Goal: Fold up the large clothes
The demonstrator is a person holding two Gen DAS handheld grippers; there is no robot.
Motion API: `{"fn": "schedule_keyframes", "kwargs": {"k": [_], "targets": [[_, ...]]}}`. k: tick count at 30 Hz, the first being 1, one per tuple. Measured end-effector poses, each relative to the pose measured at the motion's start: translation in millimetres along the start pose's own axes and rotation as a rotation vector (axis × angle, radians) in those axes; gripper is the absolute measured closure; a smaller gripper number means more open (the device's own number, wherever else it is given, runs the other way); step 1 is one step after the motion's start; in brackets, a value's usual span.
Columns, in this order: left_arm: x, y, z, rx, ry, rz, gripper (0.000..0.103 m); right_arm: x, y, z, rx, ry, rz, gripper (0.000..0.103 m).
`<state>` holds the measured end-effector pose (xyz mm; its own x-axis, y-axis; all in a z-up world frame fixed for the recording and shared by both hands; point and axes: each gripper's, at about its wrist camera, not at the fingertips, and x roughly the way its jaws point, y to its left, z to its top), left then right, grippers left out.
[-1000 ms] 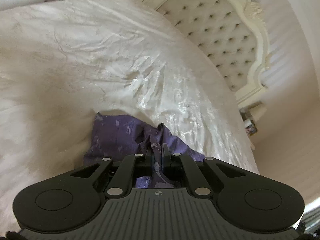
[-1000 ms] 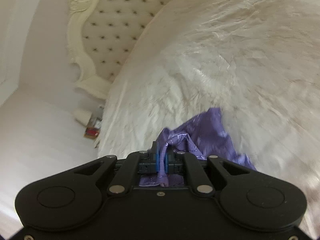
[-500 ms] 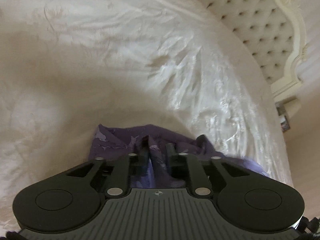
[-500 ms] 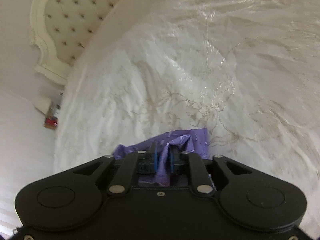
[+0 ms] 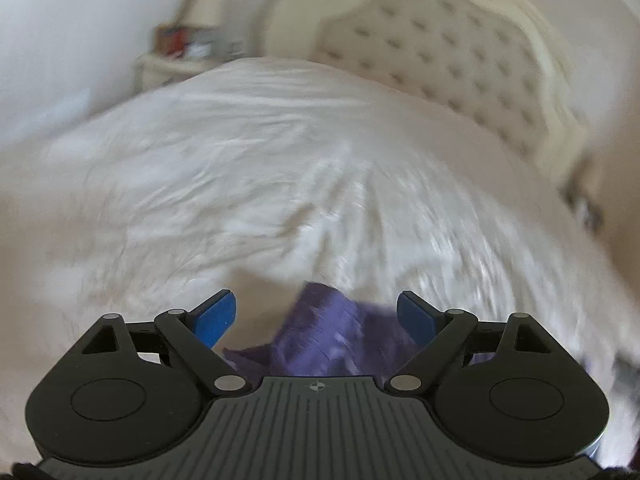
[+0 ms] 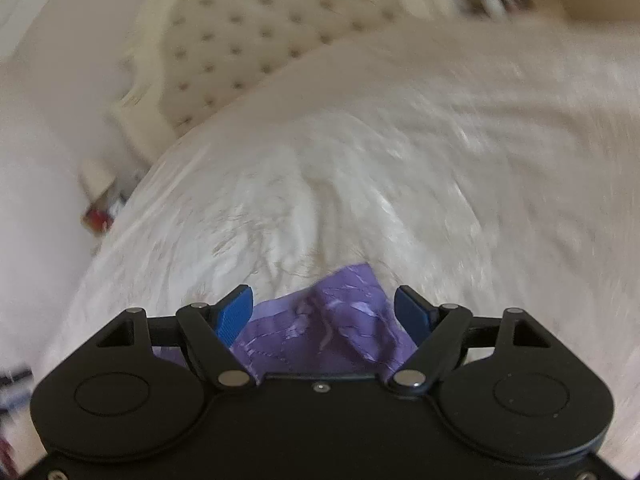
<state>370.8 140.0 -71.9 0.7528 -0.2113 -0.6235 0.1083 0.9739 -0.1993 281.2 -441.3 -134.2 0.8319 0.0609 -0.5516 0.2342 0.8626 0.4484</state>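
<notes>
Jaws on both the left gripper and right gripper gape wide (gripping nothing) above the crumpled purple garment on the bed.

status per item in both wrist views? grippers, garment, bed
left gripper: open, jaws wide apart, holding nothing.
right gripper: open, jaws wide apart, holding nothing.
purple garment: released, lying rumpled on the bedspread between the open fingers; how far it is folded cannot be told.
white bedspread: spread over the bed, wrinkled.
tufted headboard: upright at the bed's far end.
</notes>
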Motion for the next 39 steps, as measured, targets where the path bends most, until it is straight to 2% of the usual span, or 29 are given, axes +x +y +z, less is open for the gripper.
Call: {"fn": "schedule_keyframes", "kwargs": {"k": [3,7,9,12,15,17,19,21,25,27,30,32,35,39], "targets": [[-1,-46,-15,0.219,0.06,-0.064,0.015,-2,42,-14,-0.211,0.057,0.048,0.023],[7,-105,-59,0.515,0.141,-0.145,0.015,10,95,-53,-0.466,0.186,0.118,0.024],[15,-117,-79,0.606,0.176,-0.177,0.015,19,113,-75,-0.555,0.25,0.151,0.024],[36,-120,-93,0.672,0.227,-0.183,0.015,38,127,-97,-0.671,0.311,0.163,0.025],[69,-107,-86,0.661,0.261,-0.119,0.012,69,128,-96,-0.734,0.317,0.111,0.025],[96,-92,-65,0.568,0.281,-0.082,0.003,93,126,-81,-0.734,0.299,0.065,0.025],[121,-75,-44,0.467,0.299,-0.05,0.0,118,120,-61,-0.701,0.287,0.022,0.024],[141,-62,-29,0.4,0.318,-0.045,0.0,141,111,-43,-0.637,0.291,-0.007,0.018],[163,-48,-22,0.364,0.353,-0.083,0.0,170,84,-31,-0.497,0.321,0.008,0.011],[166,-40,-30,0.319,0.346,-0.11,0.0,172,71,-35,-0.431,0.305,0.013,0.003],[161,-29,-40,0.251,0.309,-0.143,0.0,169,62,-43,-0.38,0.28,0.032,0.003],[157,-29,-42,0.255,0.304,-0.141,0.0,169,65,-43,-0.39,0.287,0.025,0.002],[154,-35,-23,0.258,0.338,-0.134,0.0,165,67,-31,-0.366,0.313,0.027,0.002],[116,-36,-14,0.289,0.295,-0.14,0.0,121,62,-20,-0.309,0.239,0.072,0.002]]}}
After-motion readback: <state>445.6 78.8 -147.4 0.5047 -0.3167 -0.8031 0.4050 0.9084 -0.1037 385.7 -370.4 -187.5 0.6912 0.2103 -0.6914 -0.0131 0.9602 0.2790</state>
